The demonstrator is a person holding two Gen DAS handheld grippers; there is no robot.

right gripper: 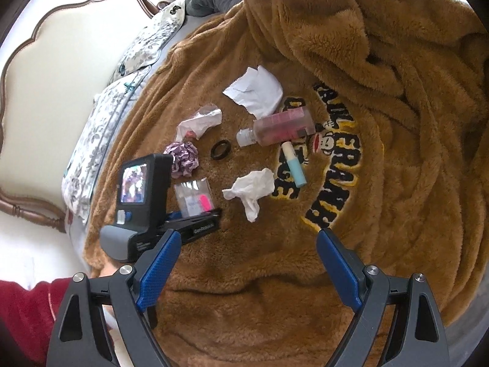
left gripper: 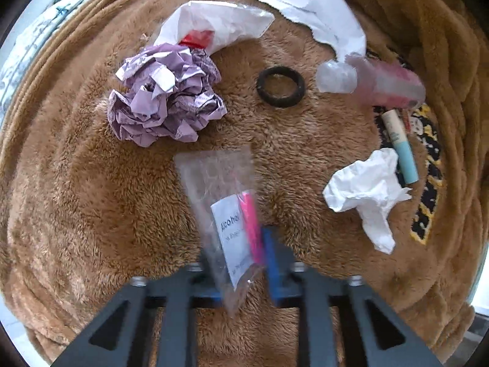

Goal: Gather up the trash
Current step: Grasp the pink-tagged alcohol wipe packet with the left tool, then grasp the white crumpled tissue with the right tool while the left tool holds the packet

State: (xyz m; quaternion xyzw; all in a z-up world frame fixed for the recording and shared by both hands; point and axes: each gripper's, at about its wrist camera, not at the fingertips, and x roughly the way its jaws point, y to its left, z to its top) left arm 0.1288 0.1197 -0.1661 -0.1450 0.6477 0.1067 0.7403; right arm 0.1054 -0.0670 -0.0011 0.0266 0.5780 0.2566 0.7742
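My left gripper (left gripper: 244, 260) points down at a brown fleece blanket (left gripper: 76, 198) and is shut on the near end of a clear plastic bag (left gripper: 220, 189) that holds a white alcohol pad and a pink strip. The right wrist view shows the same bag (right gripper: 194, 195) pinched by the left gripper (right gripper: 195, 217). My right gripper (right gripper: 249, 238) hovers open over bare blanket, nothing between its blue pads. Scattered beyond lie a crumpled purple paper (left gripper: 165, 98), a white tissue (left gripper: 363, 189), a black ring (left gripper: 262, 87), a pink bottle (left gripper: 385, 85) and a pale tube (left gripper: 400, 146).
A white wrapper with red inside (left gripper: 214, 27) and a torn white paper (left gripper: 324, 18) lie at the far side. The blanket bunches into thick folds (right gripper: 382, 46) at the upper right. A floral pillow (right gripper: 101, 116) and headboard (right gripper: 45, 46) are left; a red sleeve (right gripper: 27, 305) shows bottom left.
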